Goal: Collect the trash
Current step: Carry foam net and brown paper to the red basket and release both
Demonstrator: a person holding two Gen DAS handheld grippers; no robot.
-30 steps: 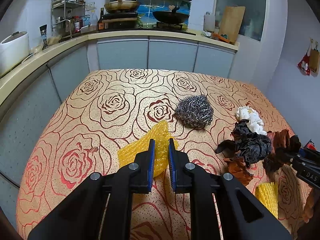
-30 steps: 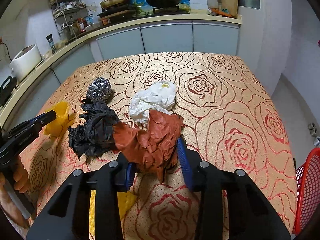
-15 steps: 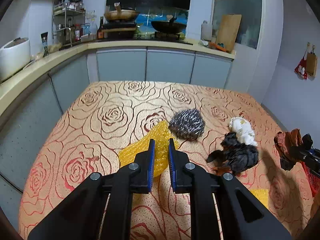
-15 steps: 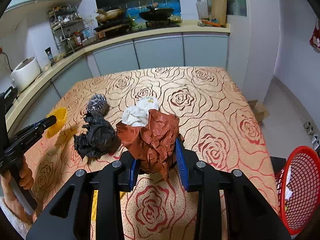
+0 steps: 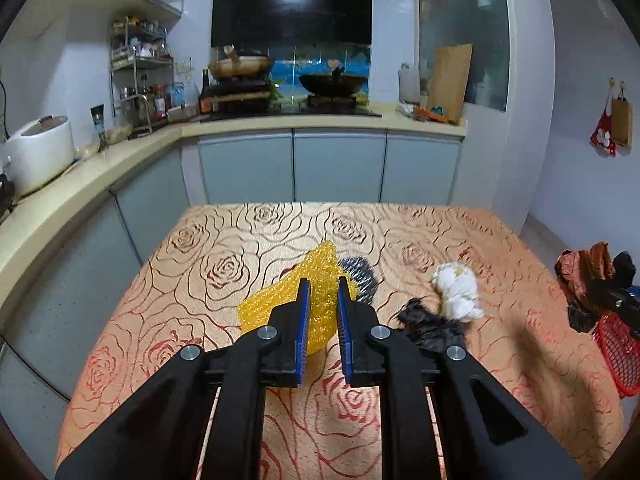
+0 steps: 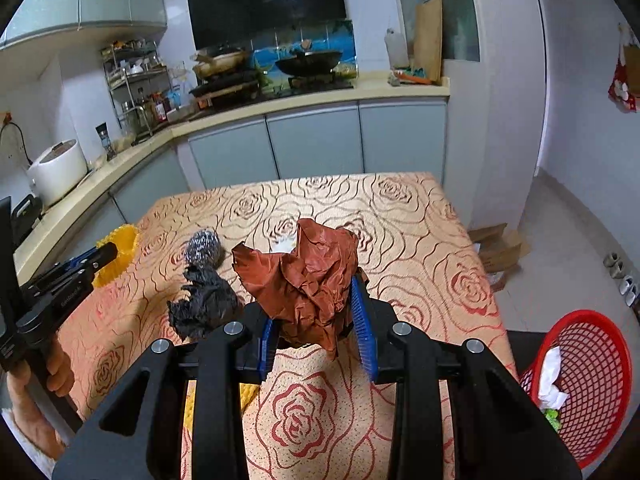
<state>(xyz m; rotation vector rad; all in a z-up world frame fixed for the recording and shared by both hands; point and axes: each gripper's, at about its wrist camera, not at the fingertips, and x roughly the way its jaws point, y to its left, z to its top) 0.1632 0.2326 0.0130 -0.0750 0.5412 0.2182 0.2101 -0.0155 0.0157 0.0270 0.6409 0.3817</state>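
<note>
the left hand-held gripper (image 5: pixel 322 312) was clamped on yellow foam netting (image 5: pixel 308 300); the right hand-held gripper (image 6: pixel 316 332) pinched crumpled brown paper (image 6: pixel 308 276). both looked light, soft and crushable.

A crumpled brown wrapper (image 6: pixel 308 276) is pinched between the right tool's (image 6: pixel 316 320) blue pads, held above the rose-patterned surface (image 6: pixel 420 240). A yellow foam net (image 5: pixel 304 296) sits clamped in the left tool (image 5: pixel 322 312), also clear of the surface. On the surface lie a crumpled black bag (image 6: pixel 204 304), a steel scourer (image 6: pixel 202 248) just behind it, and a white paper wad (image 5: pixel 456 290) beside the bag. Another yellow piece (image 6: pixel 250 394) lies near the front edge. A red basket (image 6: pixel 592 368) off the right edge holds white paper (image 6: pixel 550 380).
</note>
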